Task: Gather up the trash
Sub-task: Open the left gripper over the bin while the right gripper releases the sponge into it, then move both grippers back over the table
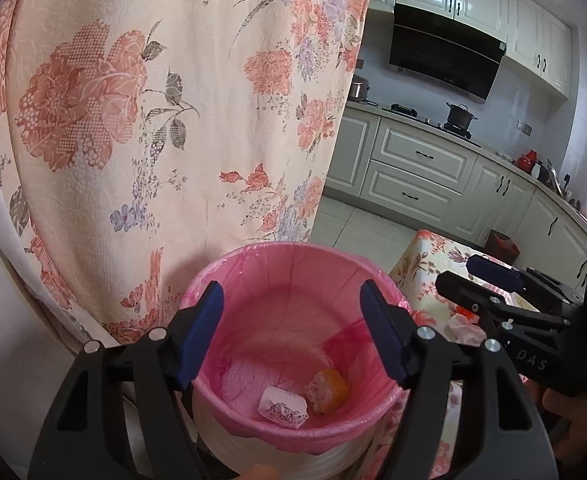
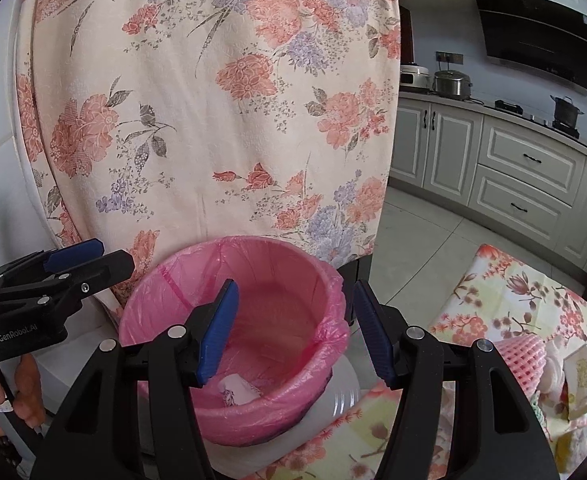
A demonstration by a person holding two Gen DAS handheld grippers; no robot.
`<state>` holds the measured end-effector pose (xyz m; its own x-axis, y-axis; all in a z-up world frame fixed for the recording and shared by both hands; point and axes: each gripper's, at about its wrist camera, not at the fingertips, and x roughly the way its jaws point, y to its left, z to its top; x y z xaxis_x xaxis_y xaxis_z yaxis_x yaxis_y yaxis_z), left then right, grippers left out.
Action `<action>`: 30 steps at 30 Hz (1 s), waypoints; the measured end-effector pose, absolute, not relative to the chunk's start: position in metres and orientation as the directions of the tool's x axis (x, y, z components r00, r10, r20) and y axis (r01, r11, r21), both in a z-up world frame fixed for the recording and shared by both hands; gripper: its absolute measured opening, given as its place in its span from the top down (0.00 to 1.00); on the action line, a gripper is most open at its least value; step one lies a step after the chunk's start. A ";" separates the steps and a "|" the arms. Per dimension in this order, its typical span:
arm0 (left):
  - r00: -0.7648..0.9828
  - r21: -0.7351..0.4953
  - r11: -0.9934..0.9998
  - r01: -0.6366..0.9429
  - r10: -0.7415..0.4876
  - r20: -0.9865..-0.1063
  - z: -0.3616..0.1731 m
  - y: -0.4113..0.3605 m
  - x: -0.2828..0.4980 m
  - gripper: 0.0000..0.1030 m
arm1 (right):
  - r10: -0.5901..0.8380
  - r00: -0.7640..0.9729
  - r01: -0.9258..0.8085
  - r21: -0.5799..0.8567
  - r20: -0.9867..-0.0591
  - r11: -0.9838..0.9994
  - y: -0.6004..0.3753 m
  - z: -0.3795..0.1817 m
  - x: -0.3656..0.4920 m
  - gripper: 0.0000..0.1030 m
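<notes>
My left gripper (image 1: 291,332) and right gripper (image 2: 295,332): jaws apart, empty. Below them, pink-lined bin (image 1: 229,276) holding white wrapper (image 1: 283,406), possibly orange peel (image 1: 335,388).

Below the left gripper (image 1: 291,332) the pink-lined bin (image 1: 213,280) gapes open; a floral cloth (image 1: 153,120) blocks ahead, the right gripper (image 1: 489,280) crowds its right.

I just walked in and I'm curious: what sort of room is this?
A home kitchen, most likely: a range hood over a stove with a pot, and white cabinets along the counter.
</notes>
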<state>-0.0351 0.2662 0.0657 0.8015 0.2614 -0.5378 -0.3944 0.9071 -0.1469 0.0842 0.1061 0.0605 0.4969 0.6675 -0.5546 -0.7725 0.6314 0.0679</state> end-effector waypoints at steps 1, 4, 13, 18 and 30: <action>0.801 -0.146 0.908 -0.393 0.260 -0.539 0.065 0.263 -0.035 0.31 | 0.663 0.506 -0.767 0.065 -0.551 0.639 0.100 0.062 0.083 0.44; 0.804 -0.145 0.913 -0.382 0.251 -0.539 0.065 0.251 -0.034 0.31 | 0.655 0.529 -0.750 0.065 -0.540 0.658 0.081 0.066 0.082 0.44; 0.818 -0.143 0.937 -0.320 0.197 -0.540 0.065 0.206 -0.027 0.29 | 0.601 0.606 -0.681 0.051 -0.521 0.731 0.013 0.068 0.077 0.43; 0.822 -0.142 0.949 -0.282 0.162 -0.545 0.063 0.180 -0.022 0.28 | 0.560 0.641 -0.634 0.050 -0.525 0.772 -0.031 0.063 0.077 0.42; 0.829 -0.132 0.975 -0.178 0.076 -0.553 0.061 0.114 -0.009 0.26 | 0.443 0.719 -0.508 0.030 -0.536 0.861 -0.130 0.049 0.068 0.37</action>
